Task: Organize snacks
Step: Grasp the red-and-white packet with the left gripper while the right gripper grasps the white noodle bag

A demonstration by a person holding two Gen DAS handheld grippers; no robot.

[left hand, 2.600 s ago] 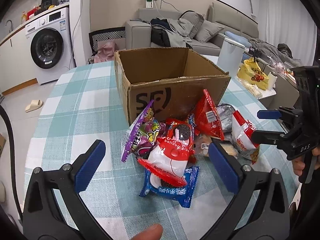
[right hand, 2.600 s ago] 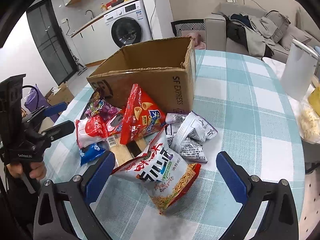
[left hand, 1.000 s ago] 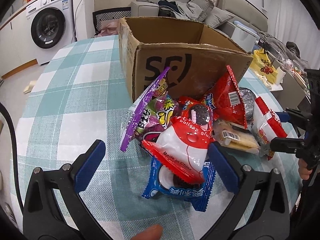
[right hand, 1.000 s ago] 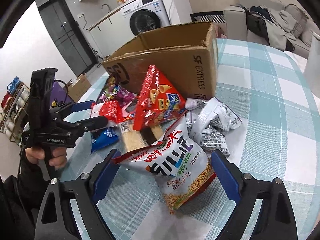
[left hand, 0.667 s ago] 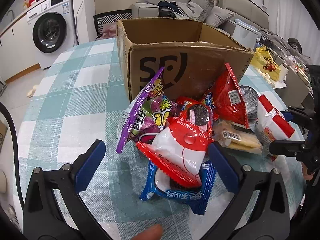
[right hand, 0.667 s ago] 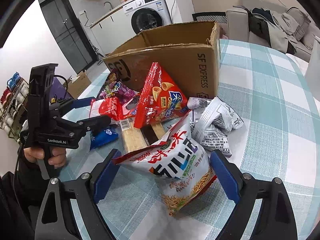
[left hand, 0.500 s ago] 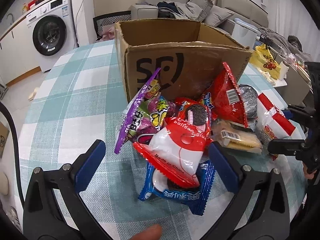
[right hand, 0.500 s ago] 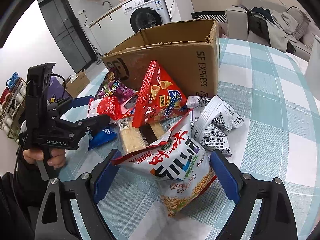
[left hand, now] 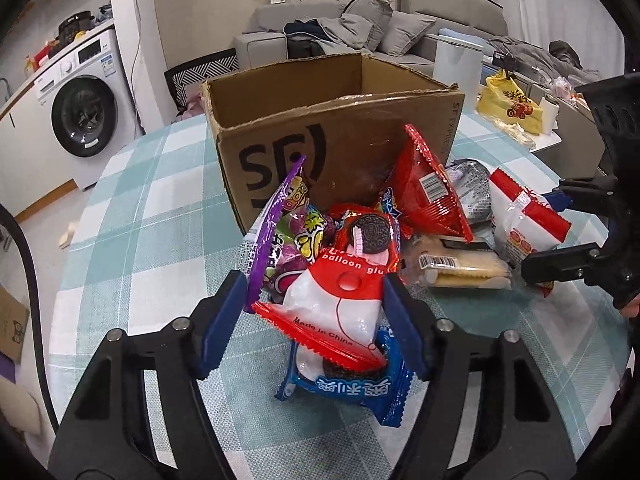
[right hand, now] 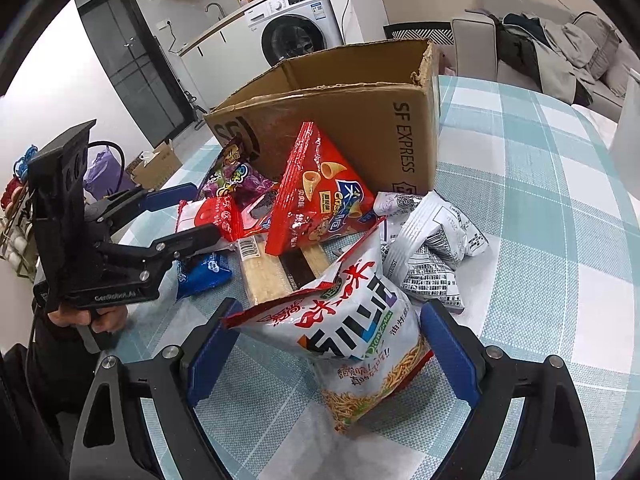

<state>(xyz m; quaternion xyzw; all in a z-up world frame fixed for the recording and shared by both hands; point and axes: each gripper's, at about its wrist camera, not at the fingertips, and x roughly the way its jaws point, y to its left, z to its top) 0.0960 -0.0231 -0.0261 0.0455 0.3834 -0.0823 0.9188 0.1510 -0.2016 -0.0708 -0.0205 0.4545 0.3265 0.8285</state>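
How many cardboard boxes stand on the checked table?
1. The cardboard box stands open-topped on the table, behind the snack pile. Another small box sits on the floor, not on the table.

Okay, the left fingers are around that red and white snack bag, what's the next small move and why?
Probably finish the squeeze, then lift. The left gripper is closing, with the red and white bag between its fingers, on top of a blue packet. The open cardboard box sits just behind the pile.

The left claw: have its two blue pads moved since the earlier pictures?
Yes. The left claw is closing: its pads have come inward around the red-and-white balloon gum bag, which lies where it was before the cardboard box.
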